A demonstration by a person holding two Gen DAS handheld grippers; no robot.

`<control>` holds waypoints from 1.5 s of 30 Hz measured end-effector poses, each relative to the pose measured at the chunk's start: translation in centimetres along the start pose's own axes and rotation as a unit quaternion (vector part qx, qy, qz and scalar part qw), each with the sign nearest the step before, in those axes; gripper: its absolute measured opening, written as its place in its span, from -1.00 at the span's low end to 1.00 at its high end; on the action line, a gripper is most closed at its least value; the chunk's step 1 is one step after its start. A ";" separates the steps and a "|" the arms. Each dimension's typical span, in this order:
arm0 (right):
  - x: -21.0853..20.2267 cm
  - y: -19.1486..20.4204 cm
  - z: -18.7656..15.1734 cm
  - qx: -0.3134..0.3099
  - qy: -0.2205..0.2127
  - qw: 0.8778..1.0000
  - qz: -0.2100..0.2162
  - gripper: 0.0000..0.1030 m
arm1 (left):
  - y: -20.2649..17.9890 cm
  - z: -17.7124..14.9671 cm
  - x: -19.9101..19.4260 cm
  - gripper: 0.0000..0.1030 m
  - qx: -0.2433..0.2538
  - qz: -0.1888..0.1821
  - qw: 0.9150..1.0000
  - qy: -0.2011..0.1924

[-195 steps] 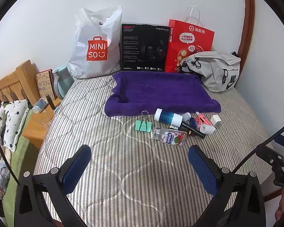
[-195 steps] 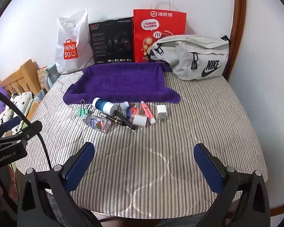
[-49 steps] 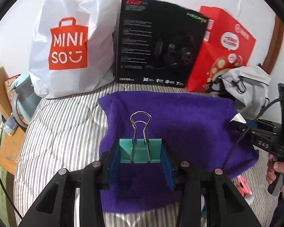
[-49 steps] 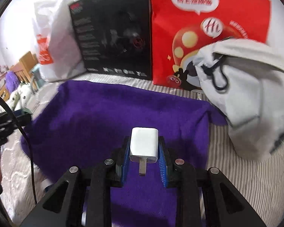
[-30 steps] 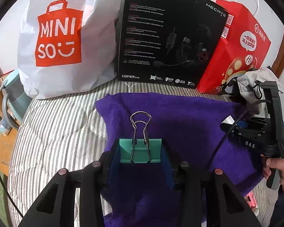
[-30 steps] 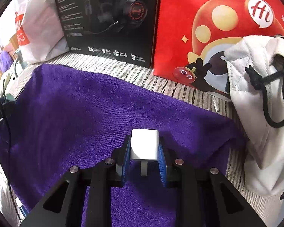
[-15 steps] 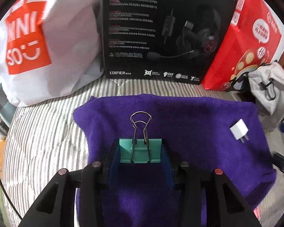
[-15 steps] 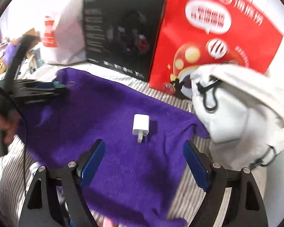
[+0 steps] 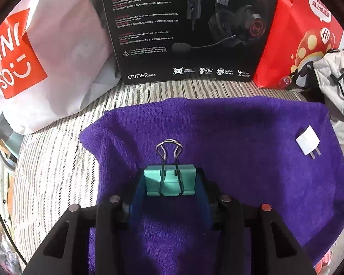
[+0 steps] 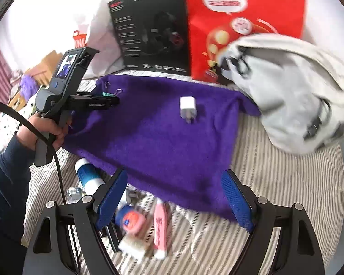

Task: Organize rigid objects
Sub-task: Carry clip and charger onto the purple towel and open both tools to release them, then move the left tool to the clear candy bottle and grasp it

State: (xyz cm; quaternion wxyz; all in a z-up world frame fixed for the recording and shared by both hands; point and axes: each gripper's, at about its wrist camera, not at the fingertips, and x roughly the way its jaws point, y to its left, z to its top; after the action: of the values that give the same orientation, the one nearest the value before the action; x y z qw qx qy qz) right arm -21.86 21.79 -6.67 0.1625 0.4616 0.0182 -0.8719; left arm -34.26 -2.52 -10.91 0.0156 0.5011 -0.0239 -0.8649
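Note:
My left gripper [image 9: 170,183] is shut on a teal binder clip [image 9: 170,178], held over the left part of the purple towel [image 9: 240,160]. A white charger plug [image 9: 307,143] lies on the towel's right side, also seen as the charger plug [image 10: 187,108] in the right wrist view. My right gripper [image 10: 174,201] is open, empty, above the towel's [image 10: 160,137] near edge. The left gripper [image 10: 113,99] with the clip [image 10: 107,94] shows at the towel's far left, held by a hand [image 10: 48,130]. Below lie a blue-and-white bottle [image 10: 89,174], a pink highlighter [image 10: 160,226] and a small orange-and-blue tube [image 10: 128,221].
A black headset box [image 9: 190,27], a white shopping bag [image 9: 46,52], a red paper bag [image 9: 304,36] and a grey waist bag [image 10: 293,87] stand along the wall behind the towel. The striped mattress [image 10: 286,194] spreads around. A wooden headboard [image 10: 46,61] is at far left.
My right gripper has pulled back and down from the towel, leaving the charger plug lying there. My left gripper has moved closer over the towel with the clip still held.

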 end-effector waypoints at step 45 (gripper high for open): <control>-6.7 2.7 -11.4 0.090 -0.014 0.996 -0.005 0.63 | -5.8 -19.5 -10.9 0.41 0.035 -0.044 0.997 0.051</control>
State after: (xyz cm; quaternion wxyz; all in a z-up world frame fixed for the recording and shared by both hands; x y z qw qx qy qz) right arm -8.49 23.13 -7.44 0.1158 0.4622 -0.0601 -0.8772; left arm -11.98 3.32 -11.49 -0.0387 0.5452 -0.0308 -0.8369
